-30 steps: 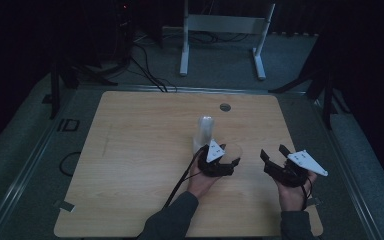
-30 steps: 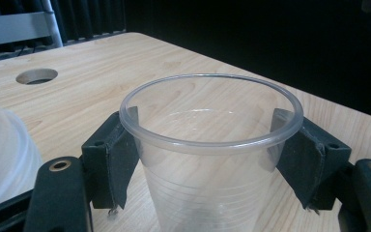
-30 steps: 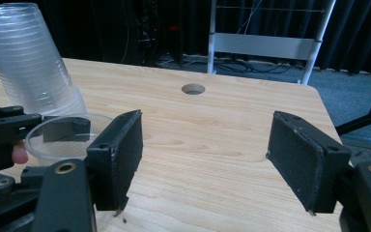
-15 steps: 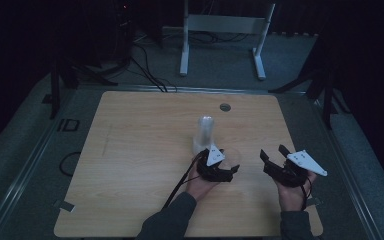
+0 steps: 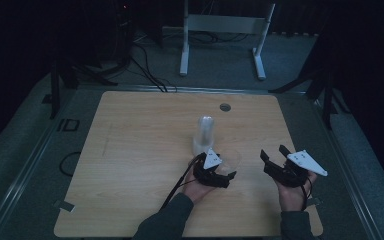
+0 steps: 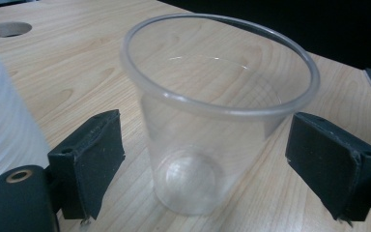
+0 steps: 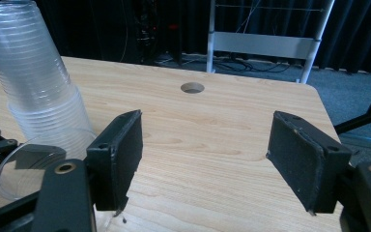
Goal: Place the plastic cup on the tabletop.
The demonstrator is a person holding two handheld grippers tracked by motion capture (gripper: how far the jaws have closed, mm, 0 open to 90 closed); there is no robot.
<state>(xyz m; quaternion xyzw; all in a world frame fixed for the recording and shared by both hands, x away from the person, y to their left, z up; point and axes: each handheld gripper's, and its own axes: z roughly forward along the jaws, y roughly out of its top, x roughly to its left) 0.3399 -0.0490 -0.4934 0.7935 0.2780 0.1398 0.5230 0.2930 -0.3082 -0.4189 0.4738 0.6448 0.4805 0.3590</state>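
A single clear plastic cup [image 6: 212, 135] stands upright on the wooden table [image 5: 130, 150], between the jaws of my left gripper [image 6: 207, 166]. Those jaws have just been opening, and both pads [image 6: 92, 166] now stand clear of the cup's wall. From above, the left gripper [image 5: 225, 167] sits just in front of the cup [image 5: 231, 157]. A tall stack of clear cups [image 5: 205, 132] stands upside down right behind it, also seen as the stack [image 7: 38, 92]. To the right, my right gripper [image 5: 272, 151] is open and holds nothing; its jaws frame bare wood at the gripper's middle [image 7: 205, 159].
A round cable hole [image 5: 224, 107] lies near the table's far edge. A white metal frame [image 5: 225, 25] and cables stand on the floor beyond. The left gripper's cable [image 5: 177, 185] trails along the forearm toward the table's near edge.
The left gripper's jaws have spread apart and let go of the single cup, which stays upright on the table. The right hand has kept still.
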